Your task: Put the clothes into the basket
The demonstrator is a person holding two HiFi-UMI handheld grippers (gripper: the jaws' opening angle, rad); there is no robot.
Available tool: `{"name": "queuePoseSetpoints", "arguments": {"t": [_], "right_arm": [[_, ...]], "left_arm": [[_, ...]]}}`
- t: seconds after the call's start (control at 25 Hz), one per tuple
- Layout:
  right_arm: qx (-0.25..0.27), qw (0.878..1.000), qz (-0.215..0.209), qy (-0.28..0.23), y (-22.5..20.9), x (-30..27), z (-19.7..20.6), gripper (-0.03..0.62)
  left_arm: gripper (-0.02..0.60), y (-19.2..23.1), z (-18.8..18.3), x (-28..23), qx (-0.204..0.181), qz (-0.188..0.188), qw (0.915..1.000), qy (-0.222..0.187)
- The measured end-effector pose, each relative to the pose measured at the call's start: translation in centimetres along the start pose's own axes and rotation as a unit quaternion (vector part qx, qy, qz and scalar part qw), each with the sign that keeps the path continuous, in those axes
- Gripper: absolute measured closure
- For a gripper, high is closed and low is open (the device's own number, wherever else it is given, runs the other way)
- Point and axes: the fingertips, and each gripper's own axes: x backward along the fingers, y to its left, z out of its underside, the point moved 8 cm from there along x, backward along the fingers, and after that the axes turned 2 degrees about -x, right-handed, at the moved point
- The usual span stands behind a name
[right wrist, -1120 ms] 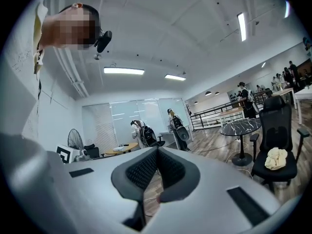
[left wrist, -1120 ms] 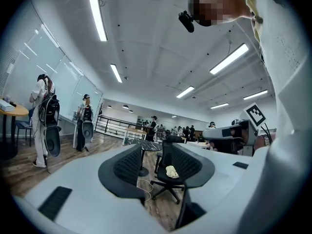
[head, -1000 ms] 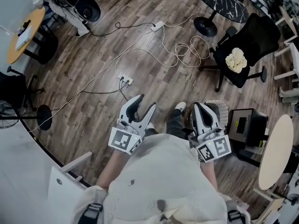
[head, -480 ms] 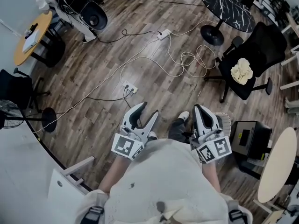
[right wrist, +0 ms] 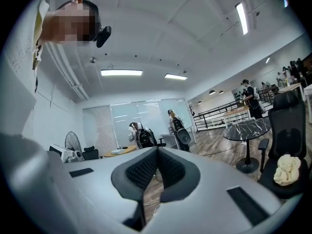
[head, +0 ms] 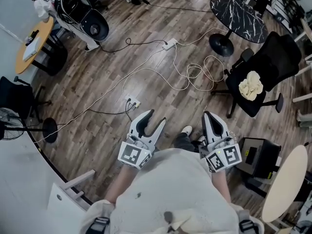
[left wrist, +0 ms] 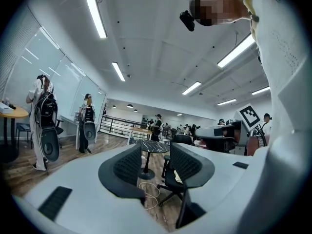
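Note:
A cream bundle of clothes lies on the seat of a black office chair, ahead and to the right; it also shows in the right gripper view. Both grippers are held level in front of the person's body, well short of the chair. My left gripper is open with nothing between its pads. My right gripper is shut and empty, its pads meeting at the tips. The pale meshed basket seen earlier beside the right gripper is hidden behind it.
White cables and a power strip lie on the wood floor ahead. A round black marble table stands beyond the chair. A black box sits at the right, a round wooden table at the far left.
The person has walked forward with both grippers, so the chair with the clothes and the cables have come nearer. The jaws have not changed.

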Motion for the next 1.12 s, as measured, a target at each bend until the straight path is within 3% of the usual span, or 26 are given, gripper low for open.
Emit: {"name": "queuePoseSetpoints", "arguments": {"t": [0.32,0.68,1.12], "right_arm": [[-0.003,1.000,0.012,0.000,-8.5,-2.2,-3.5,0.586],[0.002,1.000,0.002,-0.002,-19.6,-1.8,-7.1,0.586],[0.001,0.998,0.056,-0.015,-28.7,2.1,-10.0,0.586]], "left_arm": [[0.379,-0.7,-1.1,-9.1,0.000,-0.006,1.0000,0.000],[0.379,-5.4,-1.2,-20.3,-0.004,-0.011,0.9999,-0.001],[0.379,-11.6,-1.1,-31.0,-0.003,0.063,0.9980,0.002]]}}
